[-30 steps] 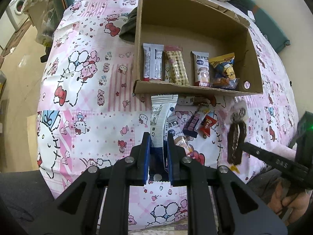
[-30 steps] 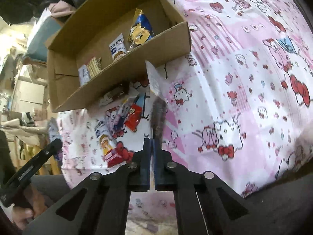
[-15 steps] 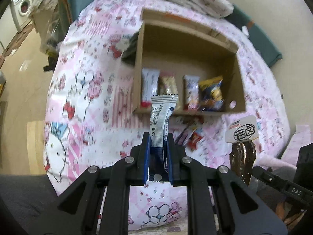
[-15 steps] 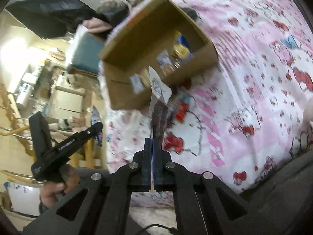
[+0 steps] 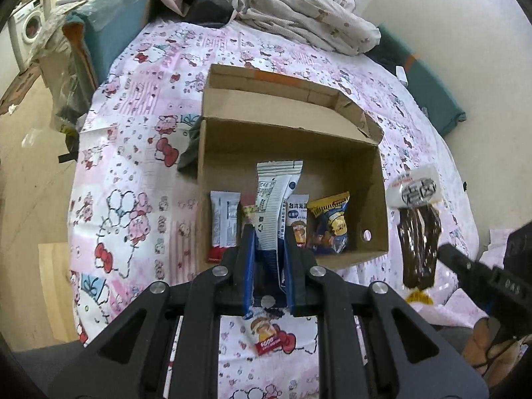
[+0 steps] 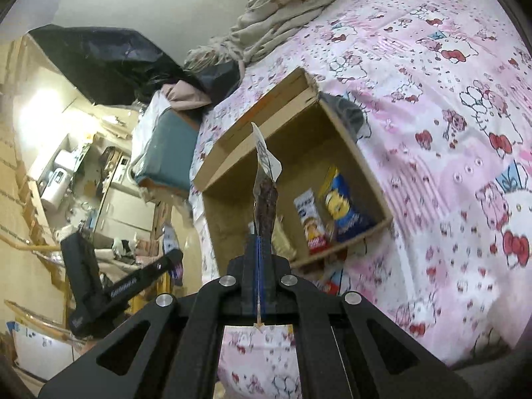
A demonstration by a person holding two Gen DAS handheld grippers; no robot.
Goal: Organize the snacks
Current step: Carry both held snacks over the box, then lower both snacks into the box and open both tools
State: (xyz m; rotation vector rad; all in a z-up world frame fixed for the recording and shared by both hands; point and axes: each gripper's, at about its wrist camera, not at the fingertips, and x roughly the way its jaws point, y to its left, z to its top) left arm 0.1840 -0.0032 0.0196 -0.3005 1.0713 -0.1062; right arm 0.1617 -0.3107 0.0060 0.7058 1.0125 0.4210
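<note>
White and grey, a long foil snack packet is clamped upright in the closed jaws of the left gripper, above the open brown cardboard box on the pink-patterned bed. A dark brown clear-wrapped snack strip is pinched in the fully closed jaws of the right gripper, also over the box.

- The right gripper is squeezed tight on a thin, dark brown snack packet with a white top.
- Past it, a cardboard box sits on the pink cartoon bed sheet.
- In the box's near right corner lie a yellow and blue bag and a white packet.
- At the bed's left edge the left gripper shows, maybe closed; it is blurry.
</note>
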